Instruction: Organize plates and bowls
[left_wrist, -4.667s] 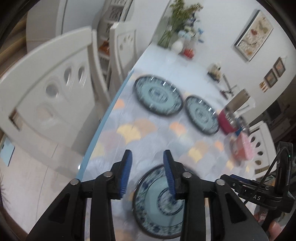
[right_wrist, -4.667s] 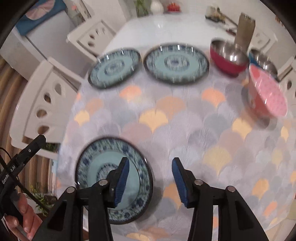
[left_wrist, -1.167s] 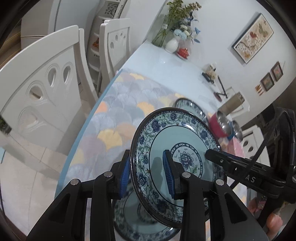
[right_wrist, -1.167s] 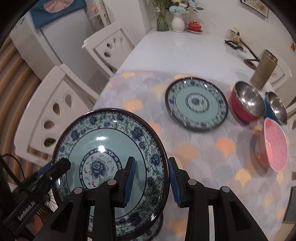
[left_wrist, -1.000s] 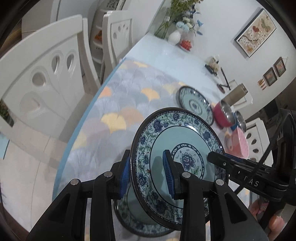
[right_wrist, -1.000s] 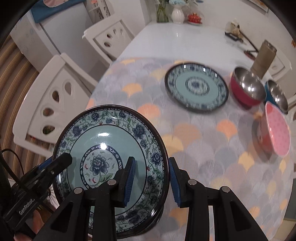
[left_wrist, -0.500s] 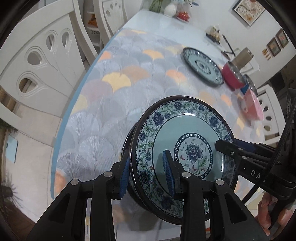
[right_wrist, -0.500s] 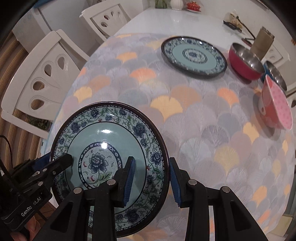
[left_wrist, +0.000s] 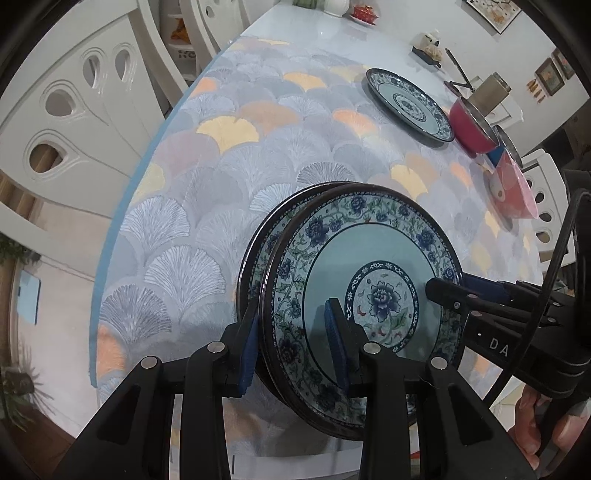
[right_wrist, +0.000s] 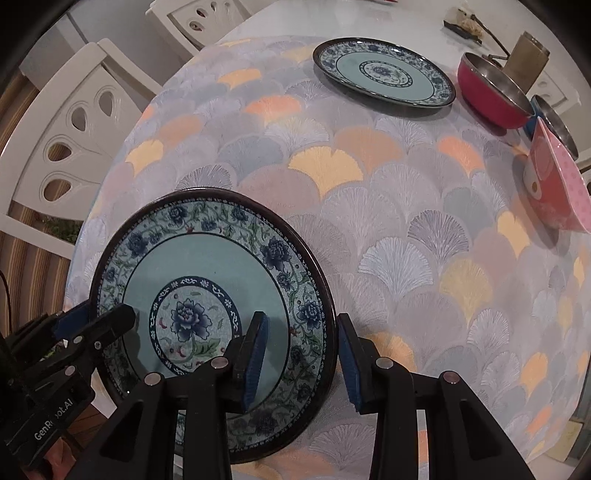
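A blue-and-teal floral plate (left_wrist: 369, 266) (right_wrist: 207, 258) is held by its rim from both sides, just over a matching plate (left_wrist: 255, 258) that lies near the table's front edge. Only the lower plate's left rim shows. My left gripper (left_wrist: 291, 332) is shut on the held plate's near-left rim, one pad on its face and one underneath. My right gripper (right_wrist: 301, 343) is shut on the opposite rim the same way. Each gripper shows in the other's view: the right gripper (left_wrist: 454, 295) and the left gripper (right_wrist: 92, 325). A third matching plate (left_wrist: 408, 103) (right_wrist: 384, 72) lies at the far side.
A red bowl (right_wrist: 491, 96), a blue bowl (right_wrist: 554, 122) and a pink dotted bowl (right_wrist: 557, 188) stand at the far right, with a tan tumbler (right_wrist: 526, 53) behind them. White chairs (left_wrist: 74, 122) (right_wrist: 74, 147) line the left edge of the fan-patterned tablecloth (right_wrist: 406, 221).
Both grippers have come down with the plate between them. It has sunk from well above the table to just over the plate near the front edge.
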